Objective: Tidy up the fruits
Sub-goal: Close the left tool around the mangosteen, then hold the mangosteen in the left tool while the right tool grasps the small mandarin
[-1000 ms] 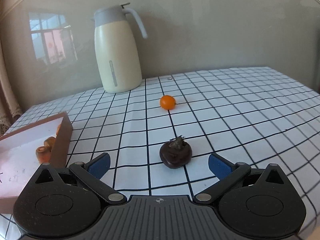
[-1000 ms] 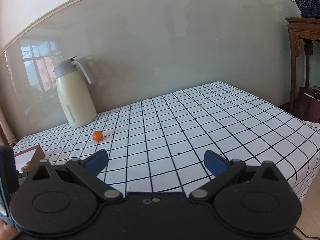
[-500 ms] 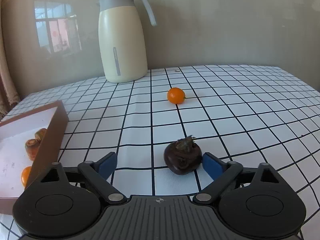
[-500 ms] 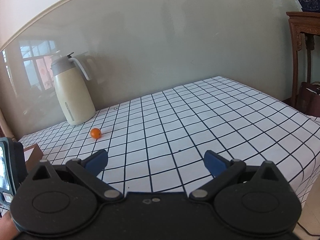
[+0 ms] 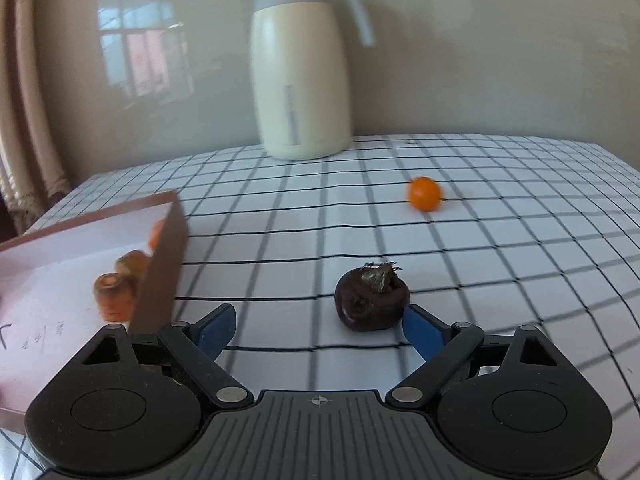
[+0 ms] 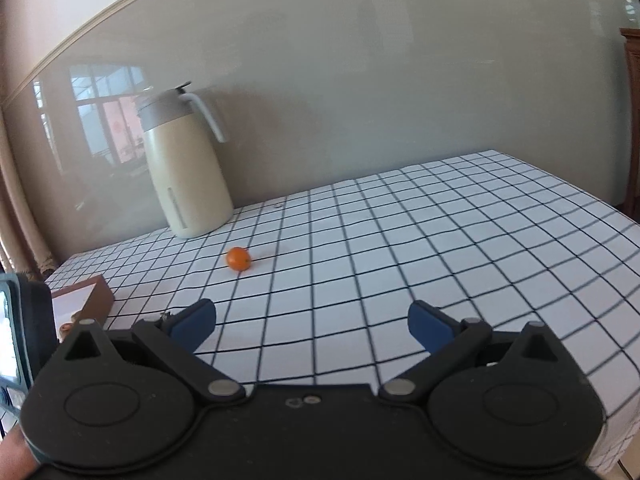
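Left of the cream jug (image 5: pixel 302 76), one brown-walled box (image 5: pixel 160 264) holds at least three orange fruits (image 5: pixel 114 294), partly hidden by its wall. One dark, wrinkled, round fruit (image 5: pixel 370 300) lies in front of the jug on the checked cloth (image 5: pixel 500 248), touching the right blue pad of the spread left gripper (image 5: pixel 320 330). One smooth orange fruit (image 5: pixel 424 199) lies to the jug's right front, and the right gripper (image 6: pixel 312 326) hangs wide apart, empty.
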`<state>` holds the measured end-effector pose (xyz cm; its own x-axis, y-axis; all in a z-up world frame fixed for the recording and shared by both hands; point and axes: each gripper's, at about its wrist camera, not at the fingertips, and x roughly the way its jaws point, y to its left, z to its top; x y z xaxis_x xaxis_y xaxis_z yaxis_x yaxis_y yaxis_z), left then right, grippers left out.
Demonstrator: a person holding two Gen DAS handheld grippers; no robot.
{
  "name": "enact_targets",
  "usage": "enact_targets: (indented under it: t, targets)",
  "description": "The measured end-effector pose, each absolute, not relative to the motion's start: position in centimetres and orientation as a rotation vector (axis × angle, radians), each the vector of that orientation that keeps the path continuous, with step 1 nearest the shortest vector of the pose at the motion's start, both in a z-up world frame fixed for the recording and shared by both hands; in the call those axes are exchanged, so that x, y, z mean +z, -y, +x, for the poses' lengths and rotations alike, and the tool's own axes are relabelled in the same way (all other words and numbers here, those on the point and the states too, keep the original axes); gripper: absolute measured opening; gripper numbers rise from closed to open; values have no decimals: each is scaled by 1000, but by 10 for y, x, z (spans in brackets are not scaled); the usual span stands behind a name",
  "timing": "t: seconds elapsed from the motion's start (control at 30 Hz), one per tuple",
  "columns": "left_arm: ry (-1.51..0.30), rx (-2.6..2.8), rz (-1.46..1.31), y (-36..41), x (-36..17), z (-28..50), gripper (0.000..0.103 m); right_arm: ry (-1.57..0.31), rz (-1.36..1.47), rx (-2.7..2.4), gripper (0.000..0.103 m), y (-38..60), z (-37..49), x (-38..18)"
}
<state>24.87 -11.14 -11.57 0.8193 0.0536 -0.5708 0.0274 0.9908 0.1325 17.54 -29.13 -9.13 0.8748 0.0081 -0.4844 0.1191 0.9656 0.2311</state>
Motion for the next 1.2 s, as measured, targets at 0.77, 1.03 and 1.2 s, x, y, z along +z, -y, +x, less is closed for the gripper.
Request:
enact_targets:
  t: [0.77, 1.03, 1.2]
  targets:
    - [-604, -56, 119, 111, -112, 286, 72, -525, 242, -14, 97, 274, 226, -100]
    - [-627, -33, 103, 103, -117, 298, 65, -534, 229, 13, 96, 268, 250, -102]
    - [-629, -22, 86, 96, -118, 304, 56, -555, 222, 32, 94, 263, 269, -103]
